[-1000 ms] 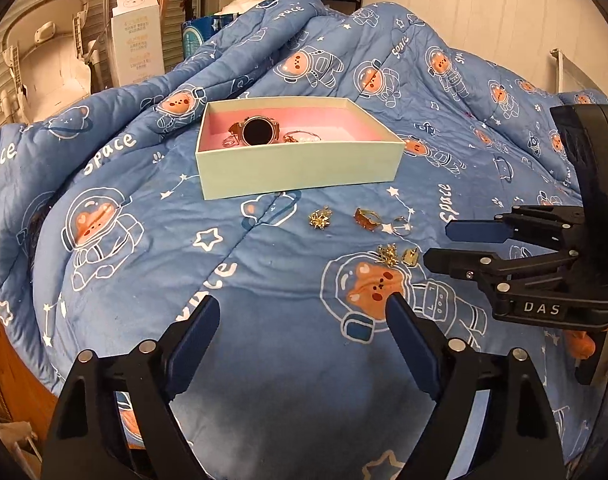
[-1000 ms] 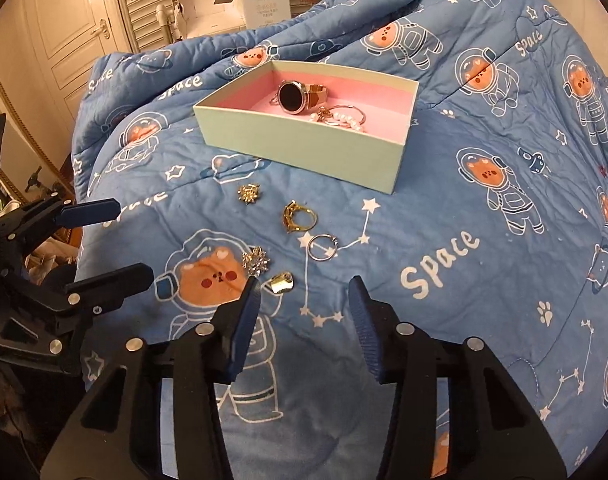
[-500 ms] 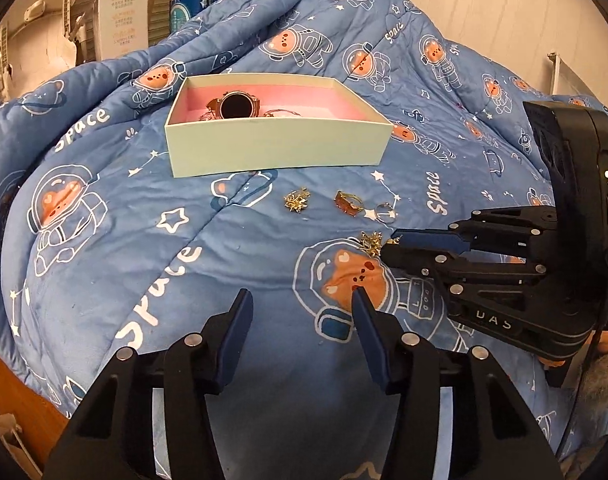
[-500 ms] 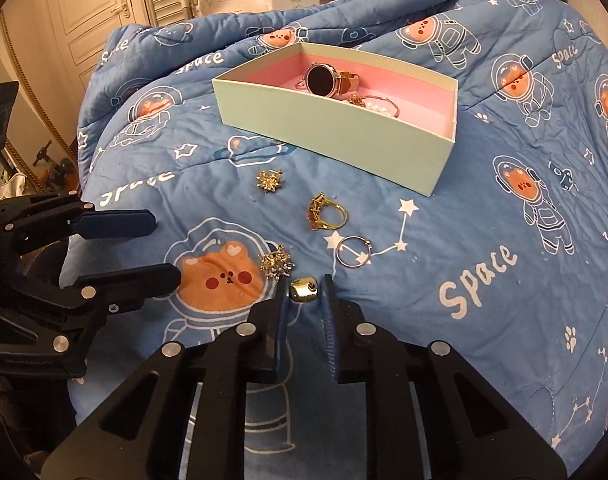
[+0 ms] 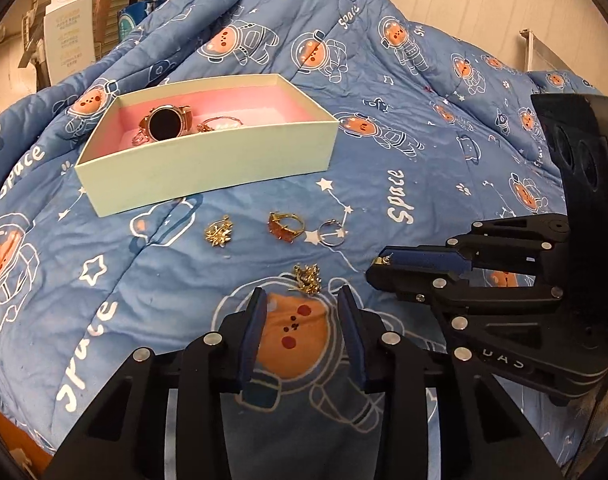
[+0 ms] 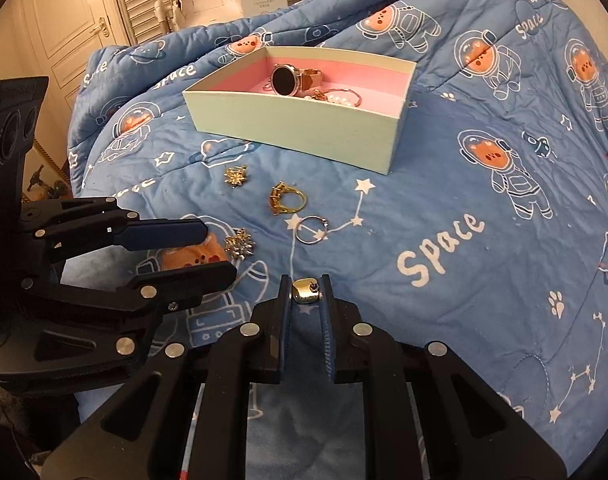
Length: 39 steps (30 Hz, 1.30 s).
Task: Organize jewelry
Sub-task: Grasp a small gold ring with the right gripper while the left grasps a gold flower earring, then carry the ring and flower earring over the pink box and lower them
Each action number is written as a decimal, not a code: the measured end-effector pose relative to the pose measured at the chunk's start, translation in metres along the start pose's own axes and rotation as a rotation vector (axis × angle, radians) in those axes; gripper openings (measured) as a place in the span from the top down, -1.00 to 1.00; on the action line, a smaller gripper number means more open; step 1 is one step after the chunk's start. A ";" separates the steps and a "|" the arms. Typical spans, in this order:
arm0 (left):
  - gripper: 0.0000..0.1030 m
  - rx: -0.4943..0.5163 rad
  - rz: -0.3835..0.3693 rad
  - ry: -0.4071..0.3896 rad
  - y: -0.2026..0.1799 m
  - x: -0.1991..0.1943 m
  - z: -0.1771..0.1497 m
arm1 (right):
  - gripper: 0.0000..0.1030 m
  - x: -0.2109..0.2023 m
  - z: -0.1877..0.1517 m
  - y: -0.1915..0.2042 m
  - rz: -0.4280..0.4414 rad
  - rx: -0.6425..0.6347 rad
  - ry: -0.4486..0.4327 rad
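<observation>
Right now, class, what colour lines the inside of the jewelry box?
Pink, inside the pale green jewelry box; clearest in the right wrist view.

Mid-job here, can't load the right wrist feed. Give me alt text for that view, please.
The right gripper is shut on a small gold earring, held just above a blue space-print quilt. Ahead, a gold ring, a silver ring and two gold snowflake pieces lie loose before a pale green box holding a watch and bracelet. The open left gripper flanks one snowflake.

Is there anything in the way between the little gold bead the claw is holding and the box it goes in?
The right gripper holds the gold bead. A silver ring and gold ring lie between it and the box, low on the blanket.
</observation>
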<state>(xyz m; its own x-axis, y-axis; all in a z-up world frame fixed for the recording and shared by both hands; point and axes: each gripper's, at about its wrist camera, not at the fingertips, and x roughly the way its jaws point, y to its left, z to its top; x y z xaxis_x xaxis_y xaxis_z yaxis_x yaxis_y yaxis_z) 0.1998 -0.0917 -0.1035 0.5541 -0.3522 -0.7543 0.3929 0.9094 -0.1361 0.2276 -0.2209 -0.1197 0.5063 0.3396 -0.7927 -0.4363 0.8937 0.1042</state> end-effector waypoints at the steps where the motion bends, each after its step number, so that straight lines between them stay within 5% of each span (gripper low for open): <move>1: 0.39 -0.002 -0.004 0.002 -0.001 0.003 0.002 | 0.72 -0.001 -0.001 -0.002 -0.002 0.007 0.000; 7: 0.64 -0.011 -0.011 0.014 -0.001 0.014 0.008 | 0.72 -0.002 -0.002 -0.008 -0.005 0.027 0.004; 24: 0.64 -0.079 -0.031 -0.054 0.016 -0.025 0.013 | 0.72 -0.012 0.009 -0.002 0.041 0.051 -0.014; 39: 0.64 -0.104 0.008 -0.113 0.050 -0.059 0.043 | 0.72 -0.029 0.070 0.023 0.124 -0.032 -0.077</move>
<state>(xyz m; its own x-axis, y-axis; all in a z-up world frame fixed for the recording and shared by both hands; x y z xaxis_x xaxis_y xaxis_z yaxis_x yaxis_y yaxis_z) 0.2179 -0.0352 -0.0384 0.6385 -0.3621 -0.6792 0.3133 0.9283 -0.2004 0.2553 -0.1900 -0.0522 0.5020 0.4694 -0.7264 -0.5216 0.8343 0.1786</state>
